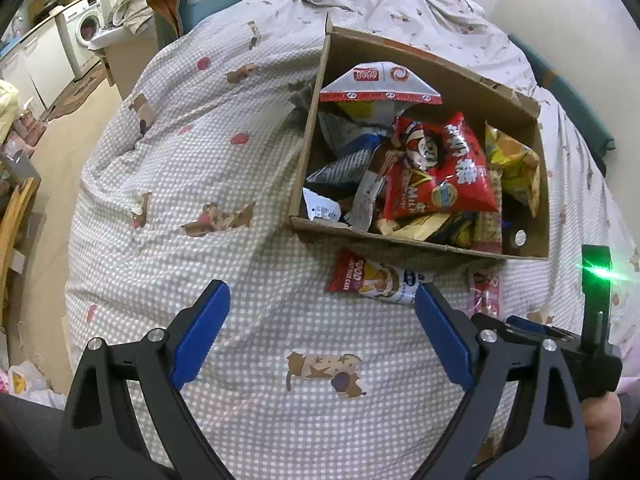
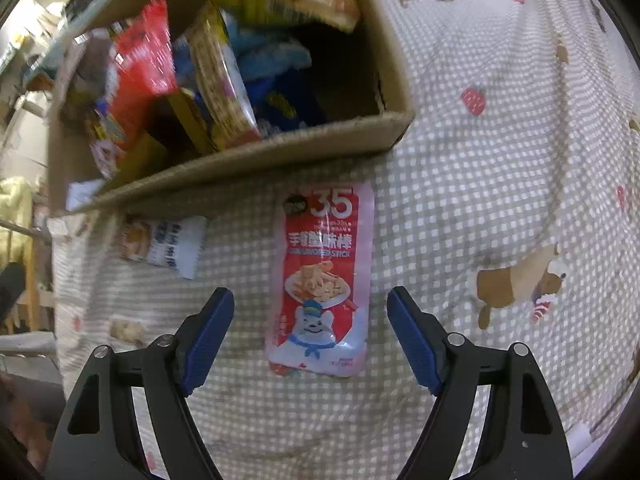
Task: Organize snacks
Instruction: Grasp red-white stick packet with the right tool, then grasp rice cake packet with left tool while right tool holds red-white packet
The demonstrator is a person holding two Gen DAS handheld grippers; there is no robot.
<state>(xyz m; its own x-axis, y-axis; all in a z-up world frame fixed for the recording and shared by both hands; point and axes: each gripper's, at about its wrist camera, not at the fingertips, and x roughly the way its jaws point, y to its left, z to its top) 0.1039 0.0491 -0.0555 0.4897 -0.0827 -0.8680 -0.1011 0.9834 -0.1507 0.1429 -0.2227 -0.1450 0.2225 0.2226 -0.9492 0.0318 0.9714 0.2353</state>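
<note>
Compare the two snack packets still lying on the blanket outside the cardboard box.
The red-and-pink stick packet lies lengthwise between the open right gripper; the cake packet lies crosswise, off to its left. The stick packet shows a bear cartoon; the cake packet has a red end and a white end. Both lie flat near the cardboard box, ungripped.

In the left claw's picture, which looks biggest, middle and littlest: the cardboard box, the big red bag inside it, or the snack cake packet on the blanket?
1. cardboard box
2. big red bag
3. snack cake packet, though it lies nearer the camera, so its true size is unsure.

Blurred snacks (image 2: 168, 80) in box (image 2: 256, 160)
</note>
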